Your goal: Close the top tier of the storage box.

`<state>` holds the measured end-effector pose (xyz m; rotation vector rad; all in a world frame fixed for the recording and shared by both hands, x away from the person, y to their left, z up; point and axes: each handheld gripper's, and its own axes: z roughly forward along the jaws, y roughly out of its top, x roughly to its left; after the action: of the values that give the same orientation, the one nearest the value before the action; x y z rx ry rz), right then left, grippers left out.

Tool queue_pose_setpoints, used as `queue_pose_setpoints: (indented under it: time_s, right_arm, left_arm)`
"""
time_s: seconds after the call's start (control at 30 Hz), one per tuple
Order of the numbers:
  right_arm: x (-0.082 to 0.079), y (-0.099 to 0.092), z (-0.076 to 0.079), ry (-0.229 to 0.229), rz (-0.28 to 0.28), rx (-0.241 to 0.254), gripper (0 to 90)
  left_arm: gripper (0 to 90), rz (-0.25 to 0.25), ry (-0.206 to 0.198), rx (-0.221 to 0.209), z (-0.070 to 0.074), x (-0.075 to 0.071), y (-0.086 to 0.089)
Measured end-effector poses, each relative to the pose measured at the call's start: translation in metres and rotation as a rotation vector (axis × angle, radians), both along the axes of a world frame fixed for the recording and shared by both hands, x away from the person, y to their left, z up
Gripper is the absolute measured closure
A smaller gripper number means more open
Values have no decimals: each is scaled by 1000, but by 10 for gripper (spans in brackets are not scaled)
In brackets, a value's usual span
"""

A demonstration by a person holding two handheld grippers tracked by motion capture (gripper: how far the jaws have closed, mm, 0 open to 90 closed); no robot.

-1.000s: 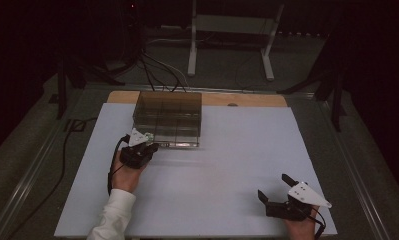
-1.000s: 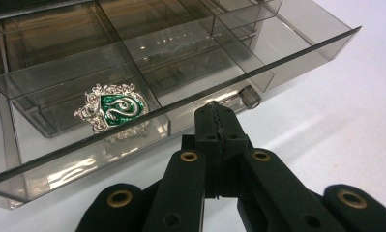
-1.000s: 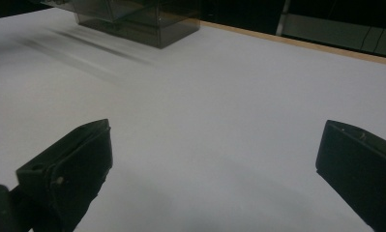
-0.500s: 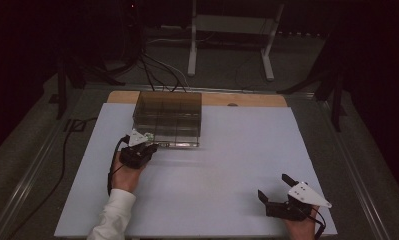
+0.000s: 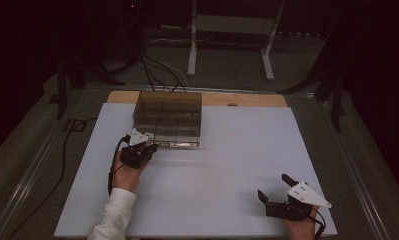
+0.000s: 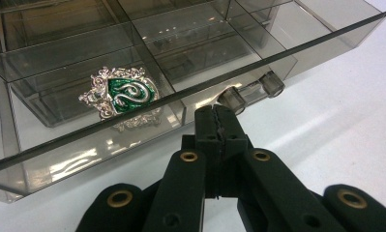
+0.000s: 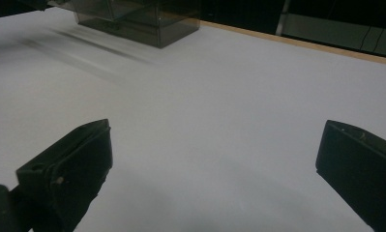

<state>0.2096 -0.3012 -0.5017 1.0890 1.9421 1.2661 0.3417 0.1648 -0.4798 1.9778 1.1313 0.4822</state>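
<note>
High view is showing the left gripper [image 5: 146,148] sitting at the near left corner of a smoky clear compartment box [image 5: 168,119] on the white table [image 5: 212,180], the person's left hand [image 5: 126,170] and white sleeve [image 5: 109,215] reaching in from below. Left gripper view is showing its two black jaws pressed together with nothing visible between them, the tips lying just under the front edge of the box's lid [image 6: 190,92], which is standing slightly lifted off the tray; just beyond the right of the fingertips the box's small latches [image 6: 248,92] are sticking out, and beyond the left of the fingertips a silver crest badge with a green snake [image 6: 120,96] is lying inside a front compartment. Farther right in the high view, the right gripper [image 5: 279,192] is resting near the table's near right corner, well apart from the box, its jaws spread wide and holding nothing; right gripper view is showing bare white table between those jaws, with the box far ahead of the left finger [image 7: 69,159]
</note>
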Motion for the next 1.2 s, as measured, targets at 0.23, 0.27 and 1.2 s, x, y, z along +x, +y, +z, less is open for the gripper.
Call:
queue_pose_setpoints:
  time_s: [0.23, 0.27, 1.2]
  right_arm:
    - [0, 0, 0, 0, 1, -1, 0]
    - [0, 0, 0, 0, 1, -1, 0]
    - [0, 0, 0, 2, 2, -1, 0]
  left_arm:
    - [900, 3, -2, -3, 1, 0, -1]
    - [900, 4, -2, -3, 0, 0, -2]
    - [900, 36, -11, -5, 3, 10, -6]
